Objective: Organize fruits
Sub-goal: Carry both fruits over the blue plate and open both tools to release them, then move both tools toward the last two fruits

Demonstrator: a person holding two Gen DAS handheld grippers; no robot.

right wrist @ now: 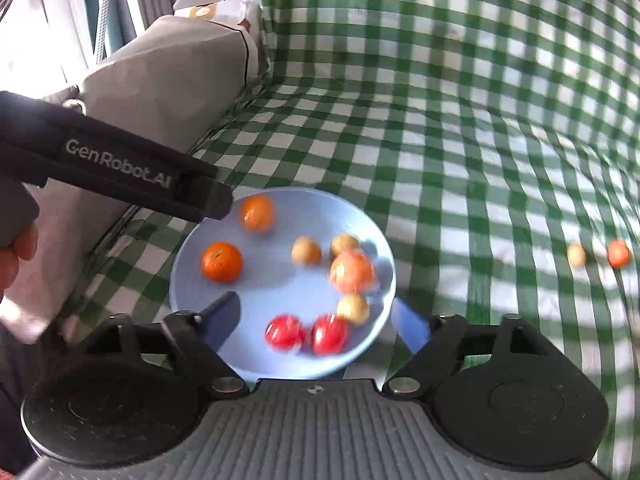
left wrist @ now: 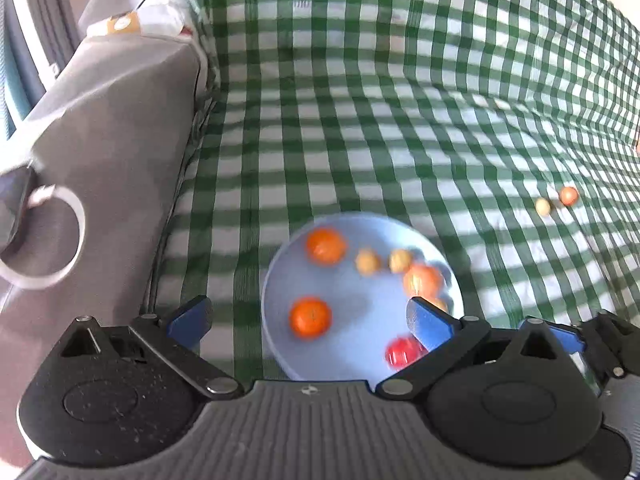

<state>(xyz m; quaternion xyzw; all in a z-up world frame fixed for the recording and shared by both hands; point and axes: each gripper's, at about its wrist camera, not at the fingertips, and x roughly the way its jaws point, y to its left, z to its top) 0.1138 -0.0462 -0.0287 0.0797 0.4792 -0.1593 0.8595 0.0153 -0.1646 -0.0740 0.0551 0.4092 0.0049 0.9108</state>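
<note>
A pale blue plate (left wrist: 360, 360) (right wrist: 280, 292) lies on the green checked cloth and holds two oranges (right wrist: 222, 262), a peach-coloured fruit (right wrist: 352, 272), two red fruits (right wrist: 285, 332) and small yellow fruits (right wrist: 306, 251). A small yellow fruit (right wrist: 576, 255) and a small orange-red fruit (right wrist: 618, 253) lie loose on the cloth at the right; they also show in the left wrist view (left wrist: 542, 206). My left gripper (left wrist: 310, 318) is open and empty above the plate's near side. My right gripper (right wrist: 314, 320) is open and empty above the plate's near edge.
A grey cushion or bag (left wrist: 108, 128) stands at the left, with a white ring (left wrist: 60, 236) on it. The left gripper's black body (right wrist: 120, 176) reaches in from the left above the plate's far-left rim. The cloth (right wrist: 480, 120) spreads behind and to the right.
</note>
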